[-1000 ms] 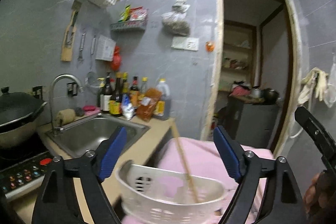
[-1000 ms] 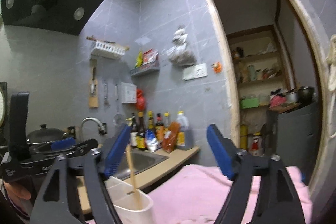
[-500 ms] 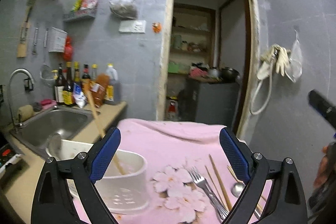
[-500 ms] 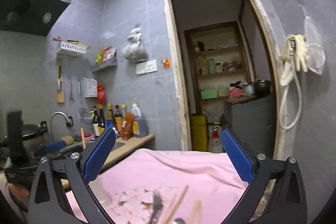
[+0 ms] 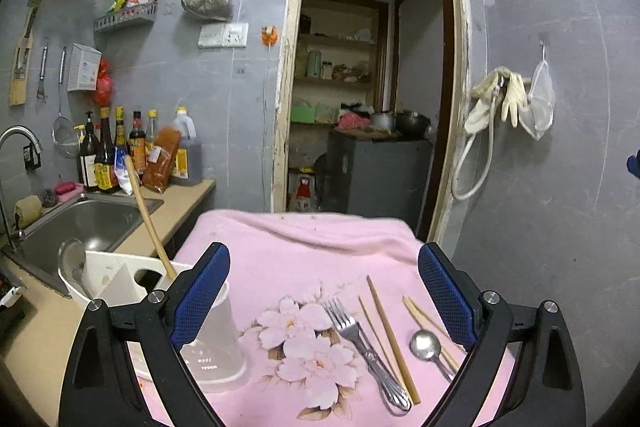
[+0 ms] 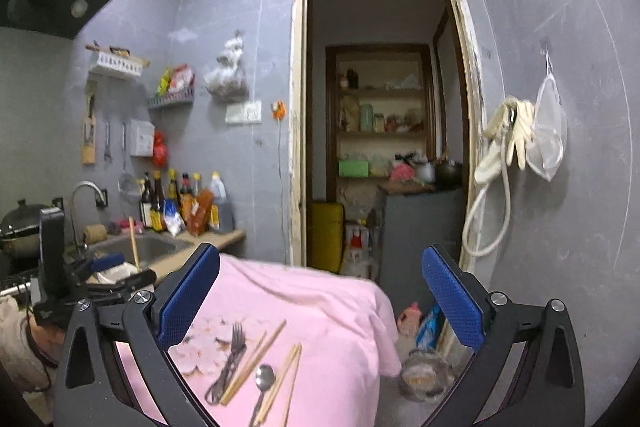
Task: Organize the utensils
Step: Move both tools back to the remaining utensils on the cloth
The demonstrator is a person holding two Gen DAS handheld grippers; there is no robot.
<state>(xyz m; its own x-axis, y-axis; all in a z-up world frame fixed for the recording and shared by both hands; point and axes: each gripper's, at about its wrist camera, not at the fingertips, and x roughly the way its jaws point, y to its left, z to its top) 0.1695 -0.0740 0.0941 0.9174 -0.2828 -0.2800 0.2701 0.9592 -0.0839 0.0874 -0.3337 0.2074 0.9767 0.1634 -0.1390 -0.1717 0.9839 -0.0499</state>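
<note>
A fork (image 5: 362, 343), several wooden chopsticks (image 5: 390, 335) and a metal spoon (image 5: 428, 345) lie on a pink flowered cloth (image 5: 304, 255). A white utensil holder (image 5: 120, 283) stands at the cloth's left edge with one chopstick (image 5: 148, 219) upright in it. My left gripper (image 5: 324, 295) is open and empty above the cloth, between holder and utensils. My right gripper (image 6: 320, 303) is open and empty above the fork (image 6: 232, 351), chopsticks (image 6: 256, 359) and spoon (image 6: 264, 379).
A steel sink (image 5: 80, 223) and counter with sauce bottles (image 5: 132, 151) lie left of the cloth. A doorway (image 5: 368, 87) opens behind. Jars and bags sit on the floor (image 6: 424, 367) right of the cloth. The left gripper shows in the right wrist view (image 6: 80, 275).
Both views have swung right, from the sink and holder toward the utensils on the cloth. The fork, spoon and chopsticks have come fully into sight. Both grippers stay open.
</note>
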